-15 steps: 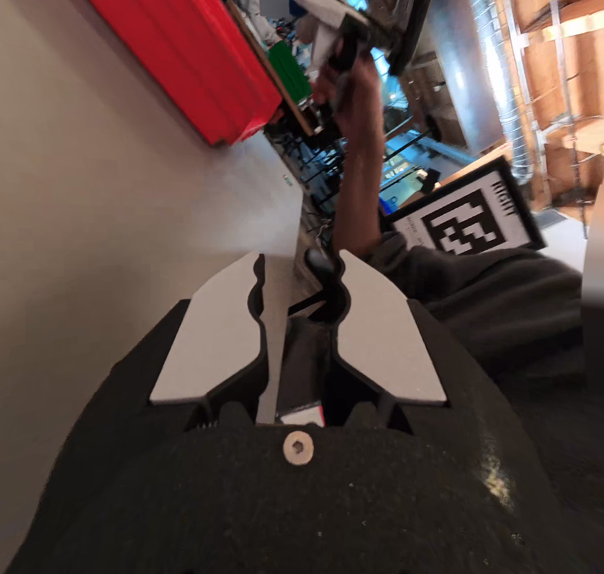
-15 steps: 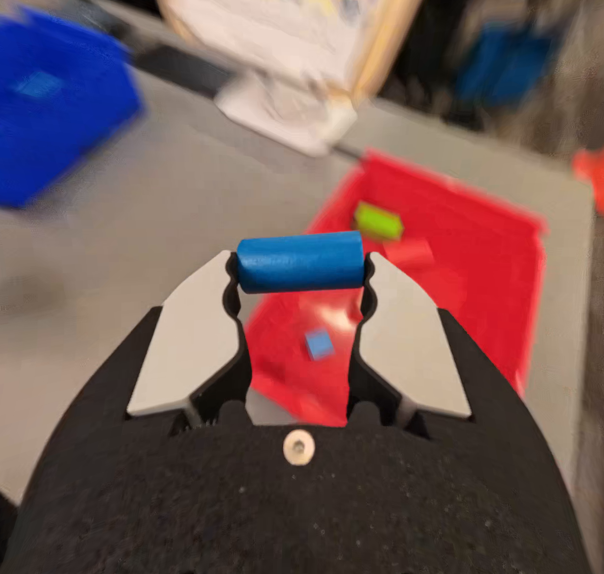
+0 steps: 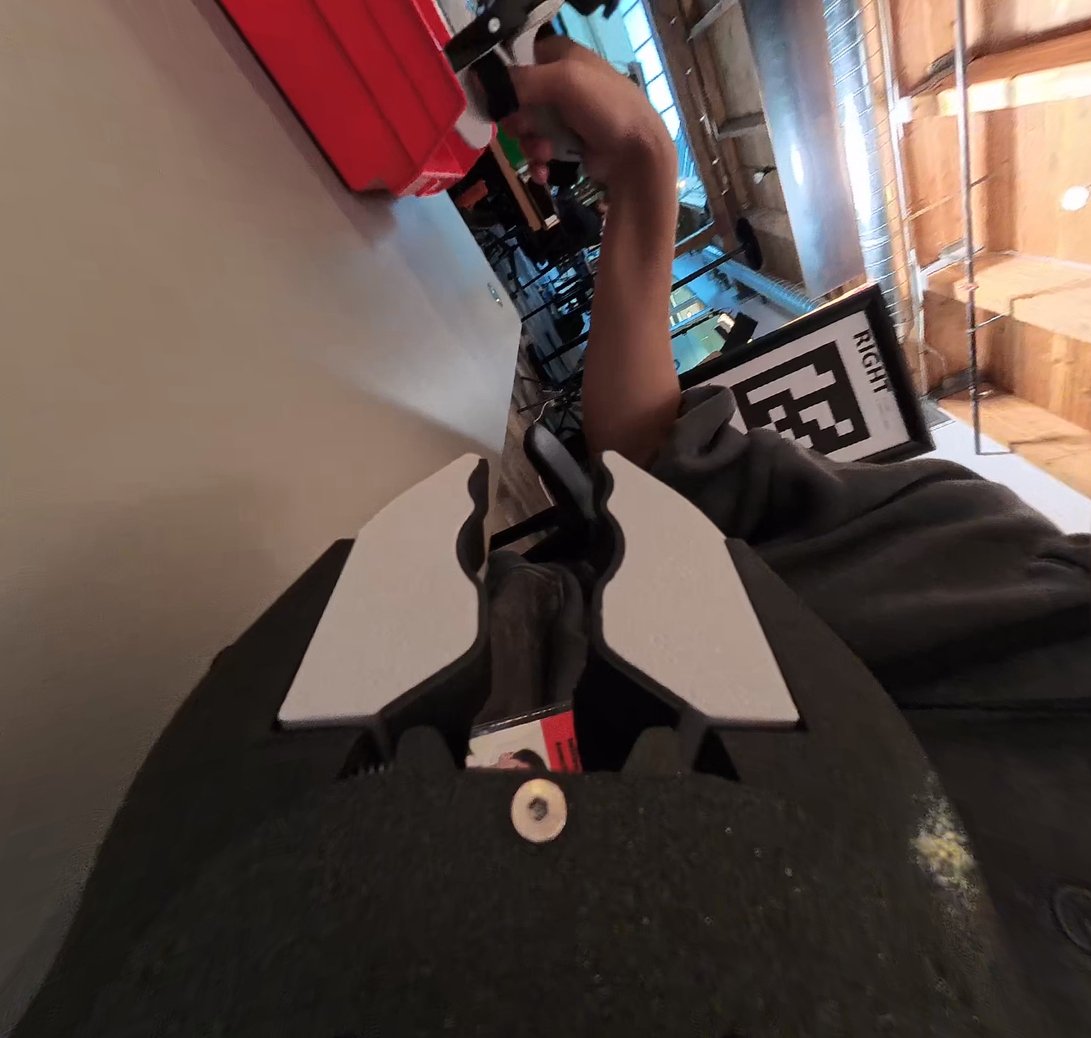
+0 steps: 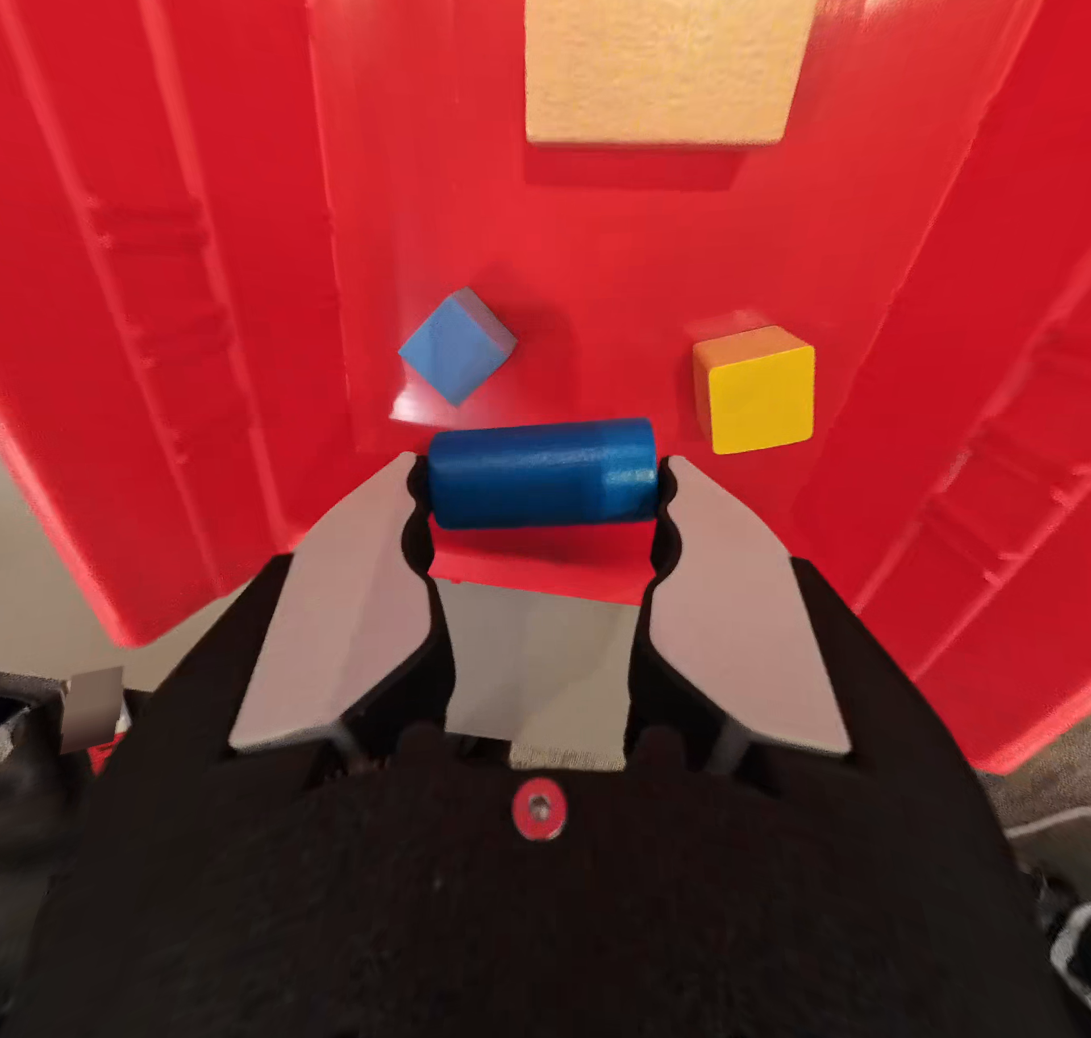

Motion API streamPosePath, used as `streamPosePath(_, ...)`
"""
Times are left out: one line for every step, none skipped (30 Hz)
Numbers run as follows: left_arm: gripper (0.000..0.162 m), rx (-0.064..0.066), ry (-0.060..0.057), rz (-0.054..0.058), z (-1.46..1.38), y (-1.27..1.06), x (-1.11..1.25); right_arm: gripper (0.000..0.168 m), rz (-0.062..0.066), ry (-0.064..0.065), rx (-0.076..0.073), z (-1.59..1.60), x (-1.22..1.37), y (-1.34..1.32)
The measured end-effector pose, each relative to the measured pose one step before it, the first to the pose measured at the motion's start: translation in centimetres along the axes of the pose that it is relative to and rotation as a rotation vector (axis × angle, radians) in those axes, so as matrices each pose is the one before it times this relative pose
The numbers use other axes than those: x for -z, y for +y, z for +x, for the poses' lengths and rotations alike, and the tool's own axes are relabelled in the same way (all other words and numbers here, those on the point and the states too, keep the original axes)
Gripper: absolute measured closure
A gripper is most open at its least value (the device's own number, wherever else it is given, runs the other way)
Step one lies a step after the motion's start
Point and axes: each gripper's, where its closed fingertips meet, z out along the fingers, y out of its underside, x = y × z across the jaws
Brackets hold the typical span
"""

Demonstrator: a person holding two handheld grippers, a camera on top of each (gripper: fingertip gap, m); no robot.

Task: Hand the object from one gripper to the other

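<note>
Jaws first: the right gripper [image 4: 542,466] has its two grey fingers clamped on the flat ends of a blue cylinder [image 4: 542,474], which lies crosswise between the tips; the left gripper [image 3: 542,472] stands parted with nothing between its fingers, a plain gap showing the dark trouser leg behind. From there, big to small: the pale table [image 3: 177,360] fills the left side of the left wrist view, tipped on its side; on it sits the red bin [image 4: 177,242], and the right gripper hangs over its open top looking down inside; the person's bare forearm [image 3: 631,301] rises out of a dark grey sleeve [image 3: 856,566] toward that bin; a black-framed marker board [image 3: 826,383] stands behind the sleeve; on the bin floor lie a tan flat block [image 4: 667,53] at the far end, then a yellow cube [image 4: 758,395] and a lighter blue cube [image 4: 457,348] nearer, all well apart from each other and below the held cylinder.
</note>
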Motion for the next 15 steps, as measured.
streamPosePath(0.130, -0.0021, -0.0026, 0.0029, 0.011, -0.128, 0.109, 0.096, -0.0286, 0.0128, -0.0182, 0.109, -0.442, 0.085)
streamPosePath(0.132, -0.0136, -0.0184, -0.0059, -0.147, 0.002, 0.092, 0.096, -0.0302, 0.0077, -0.0094, 0.052, -0.447, 0.194)
streamPosePath(0.135, -0.0211, -0.0324, -0.0112, -0.292, 0.117, 0.066, 0.096, -0.0318, 0.0117, -0.0040, 0.148, -0.462, 0.313)
streamPosePath(0.135, -0.0250, -0.0344, -0.0124, -0.271, 0.159, 0.030, 0.095, -0.0282, 0.0065, -0.0091, 0.187, -0.453, 0.313)
streamPosePath(0.135, -0.0244, -0.0218, -0.0124, -0.082, 0.173, -0.012, 0.095, -0.0112, 0.0033, -0.0184, 0.275, -0.377, 0.076)
streamPosePath(0.135, -0.0181, -0.0117, -0.0122, 0.037, 0.160, -0.037, 0.096, 0.0078, 0.0097, -0.0263, 0.462, -0.240, -0.216)
streamPosePath(0.135, -0.0129, -0.0082, -0.0075, 0.064, 0.105, -0.049, 0.096, 0.0066, 0.0019, -0.0235, 0.366, -0.210, -0.199)
streamPosePath(0.135, -0.0108, -0.0077, -0.0036, 0.047, 0.057, -0.035, 0.096, -0.0004, -0.0128, -0.0152, 0.093, -0.210, -0.058)
streamPosePath(0.135, -0.0091, -0.0074, -0.0039, 0.012, 0.058, -0.039, 0.096, -0.0048, -0.0111, -0.0034, -0.024, -0.194, 0.002)
streamPosePath(0.135, -0.0069, -0.0073, -0.0049, -0.026, 0.064, -0.029, 0.096, -0.0023, 0.0135, 0.0008, 0.184, -0.068, -0.022)
streamPosePath(0.135, -0.0048, -0.0064, -0.0036, -0.033, 0.025, -0.021, 0.096, 0.0012, 0.0073, 0.0019, 0.031, -0.024, -0.080)
streamPosePath(0.135, -0.0030, -0.0032, -0.0019, -0.019, 0.003, -0.021, 0.096, -0.0031, -0.0030, 0.0081, -0.158, -0.066, -0.025)
streamPosePath(0.135, -0.0013, 0.0000, -0.0006, 0.029, -0.030, -0.005, 0.095, -0.0098, 0.0091, 0.0186, -0.028, -0.075, 0.088)
streamPosePath(0.135, -0.0006, 0.0017, 0.0006, 0.035, -0.053, -0.011, 0.095, -0.0032, 0.0029, 0.0170, -0.083, -0.044, -0.044)
streamPosePath(0.135, -0.0001, 0.0001, 0.0003, 0.011, -0.040, -0.001, 0.095, 0.0117, -0.0032, 0.0113, -0.104, 0.008, -0.266)
